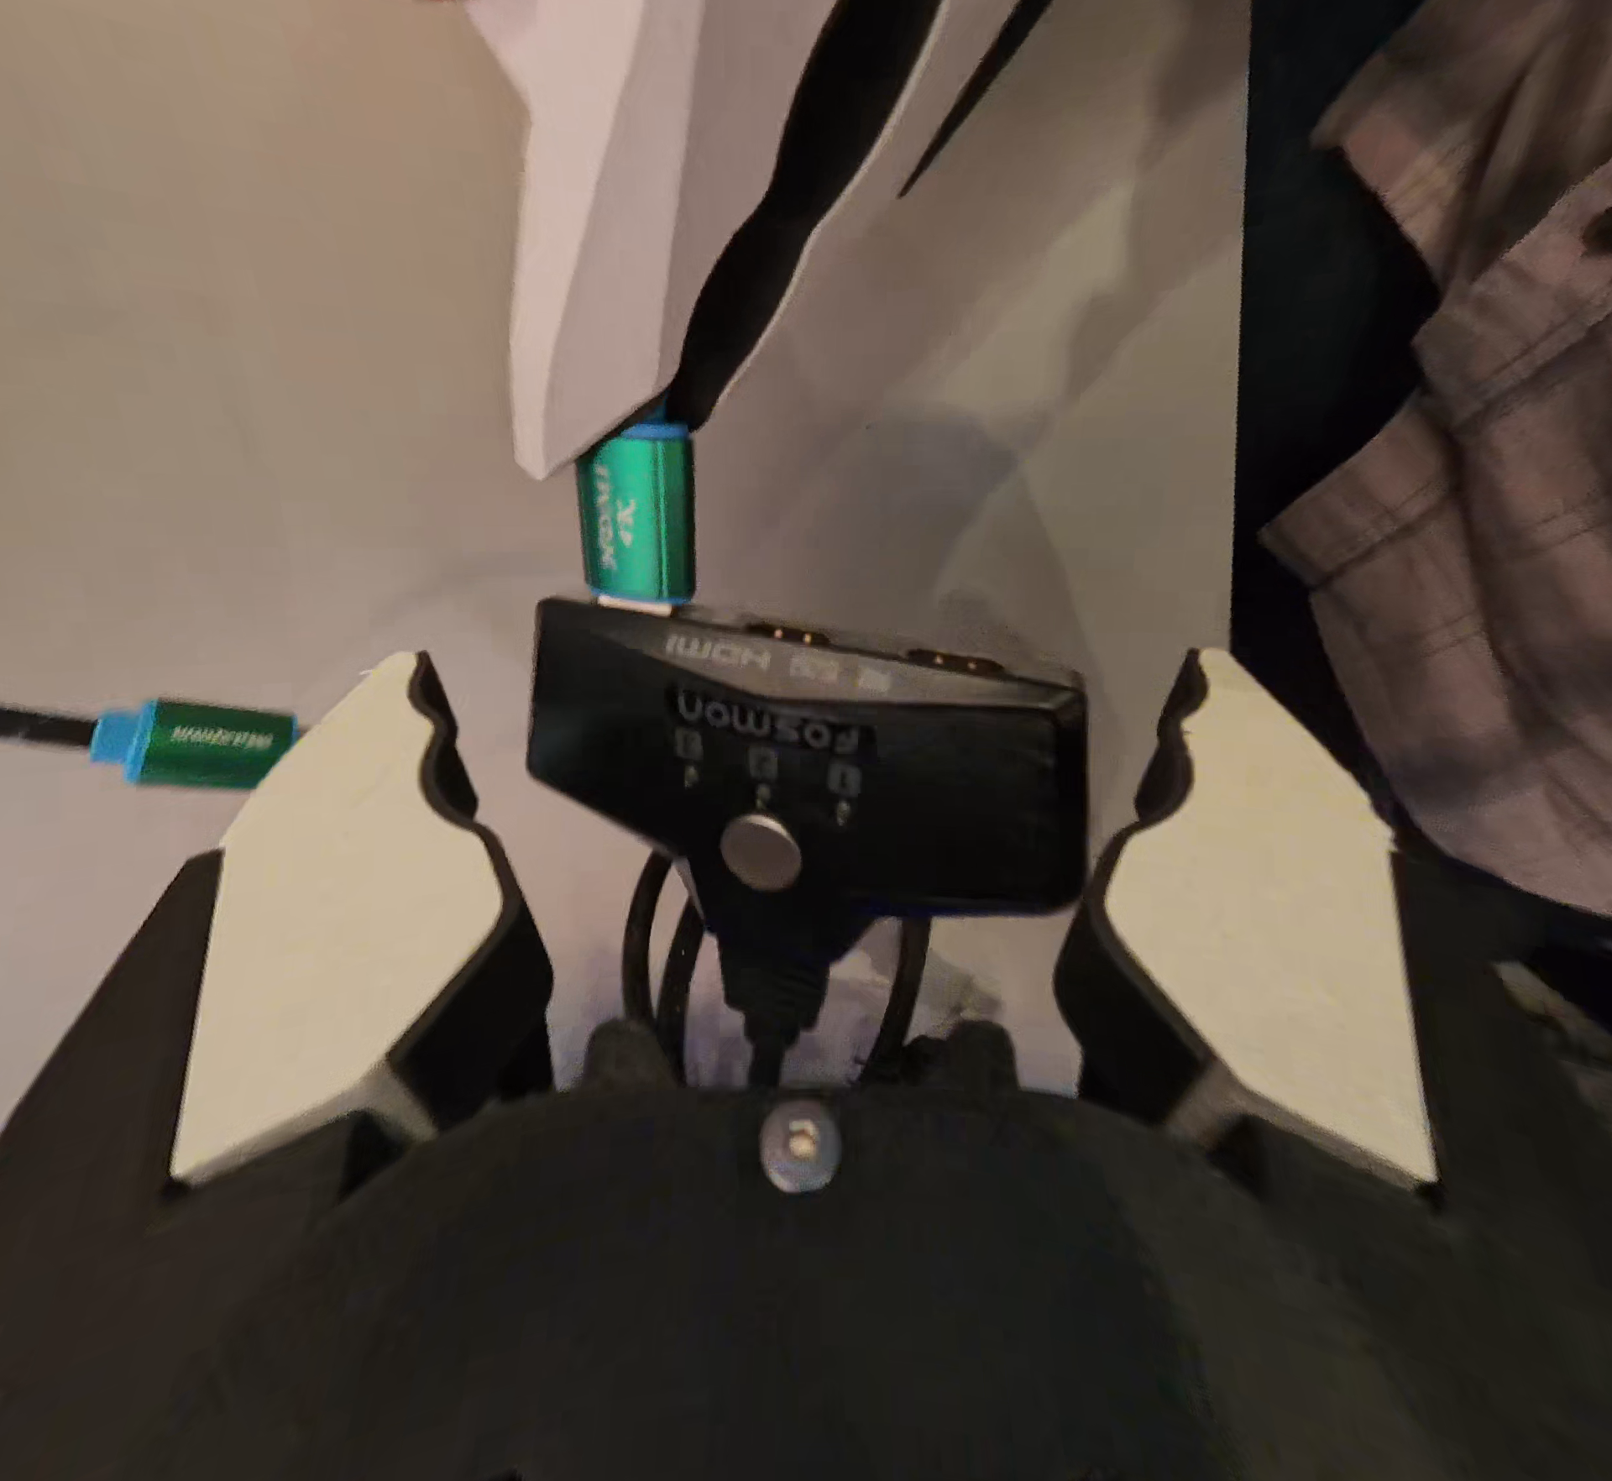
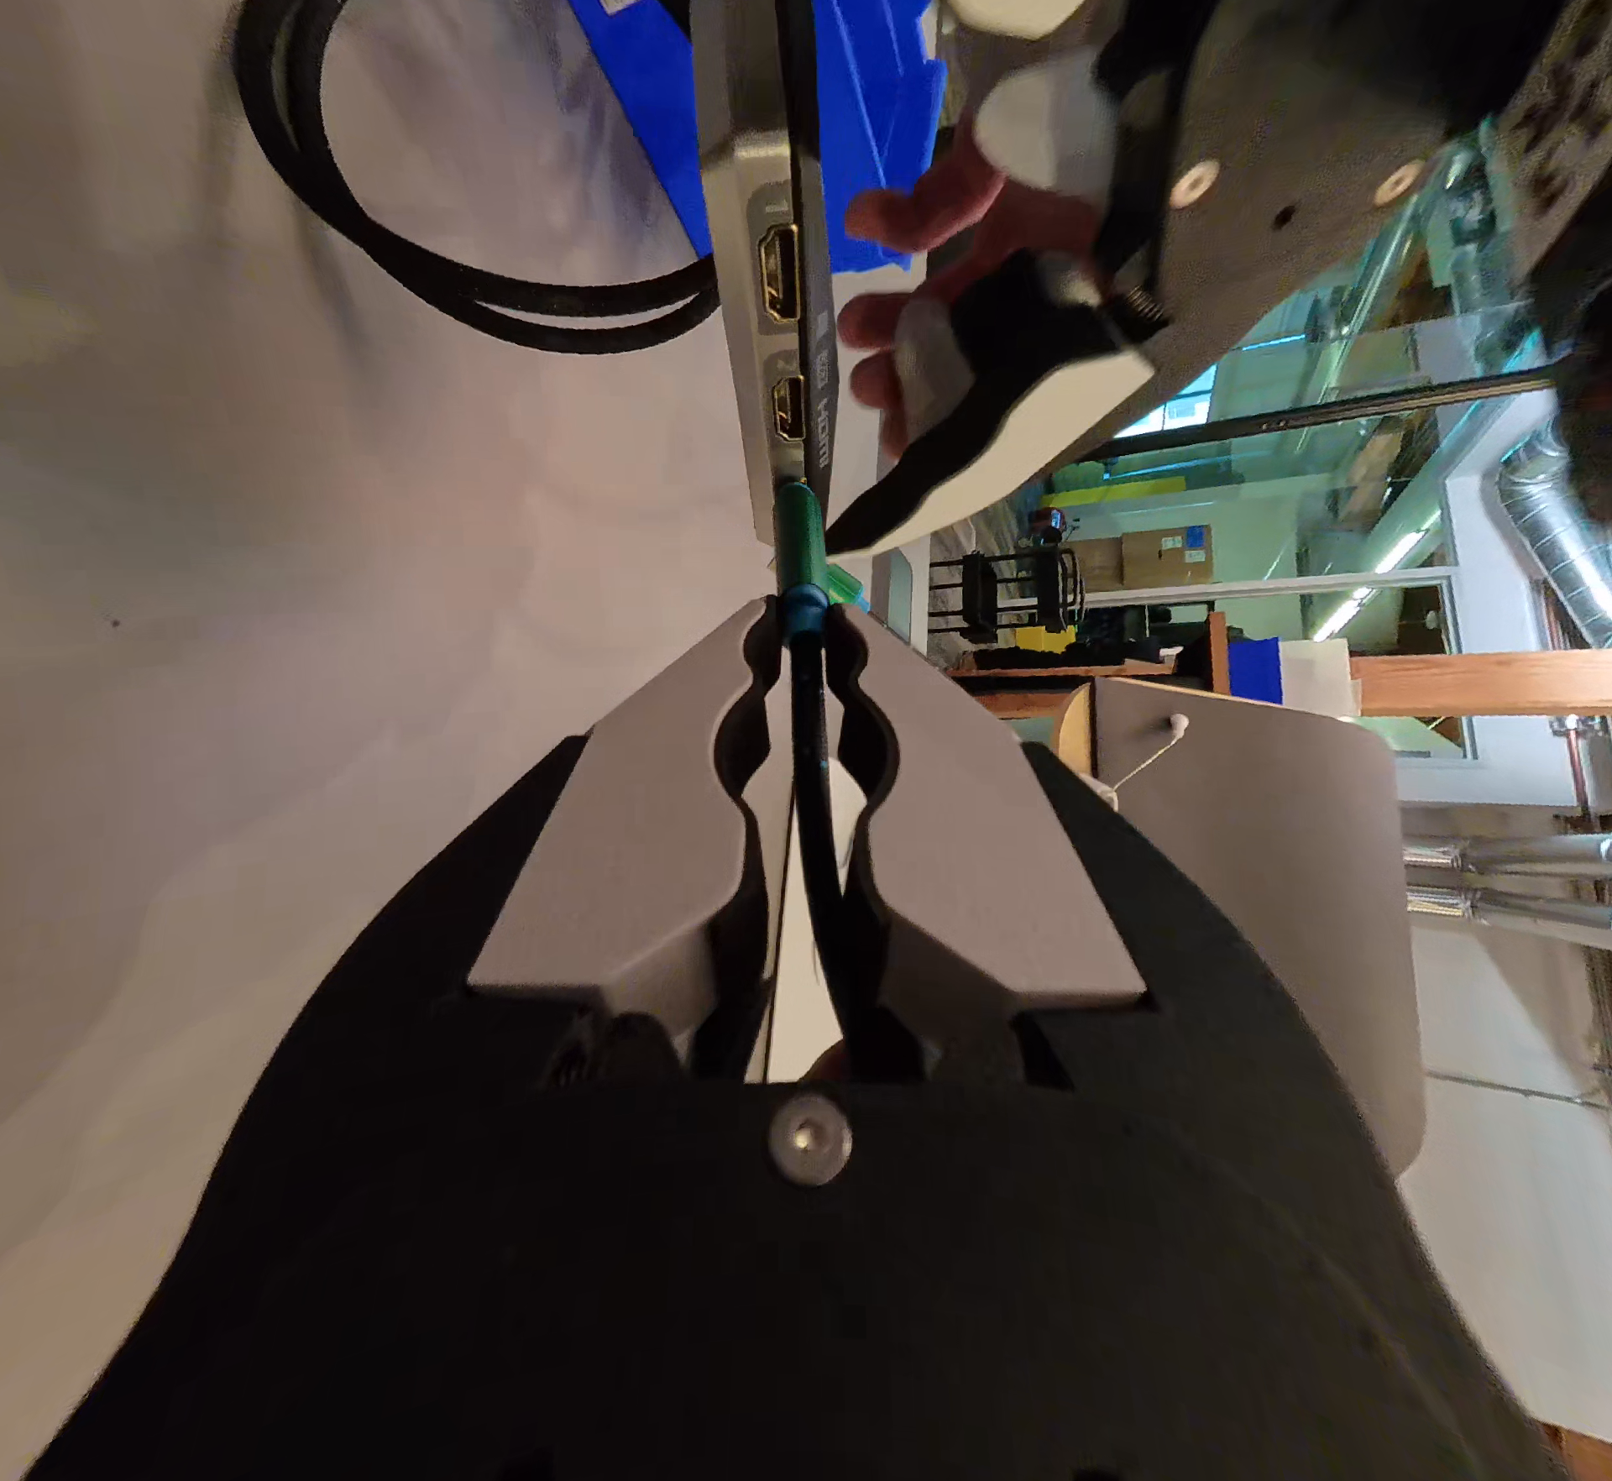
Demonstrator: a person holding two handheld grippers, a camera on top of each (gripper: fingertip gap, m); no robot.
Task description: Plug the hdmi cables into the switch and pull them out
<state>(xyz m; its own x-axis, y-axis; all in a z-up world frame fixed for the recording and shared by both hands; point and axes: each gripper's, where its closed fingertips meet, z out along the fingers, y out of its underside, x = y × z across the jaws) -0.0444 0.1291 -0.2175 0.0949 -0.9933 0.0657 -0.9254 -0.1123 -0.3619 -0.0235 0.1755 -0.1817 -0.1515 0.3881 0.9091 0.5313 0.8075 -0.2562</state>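
Fingers of the left gripper [image 1: 807, 794] stand wide apart on either side of the black HDMI switch [image 1: 811, 759], flanking it without a clear squeeze; I judge this is meant to keep the box from sliding on the pale table [image 1: 218, 392] while a plug goes in or comes out. The right gripper [image 2: 807, 637] is clamped on the cable just behind the green plug [image 2: 798, 541], holding it in line with the end port, its metal tip at or in the socket. How deep it sits I cannot tell.

By my count, there are two green-and-blue HDMI plugs: the one at the switch and a second plug [image 1: 205, 741] lying loose on the table, off to one side of the left gripper. The switch shows three ports on its face, two of them empty [image 2: 779, 275], plus one round button [image 1: 761, 853] and its own black lead, which coils behind it [image 2: 375, 218].
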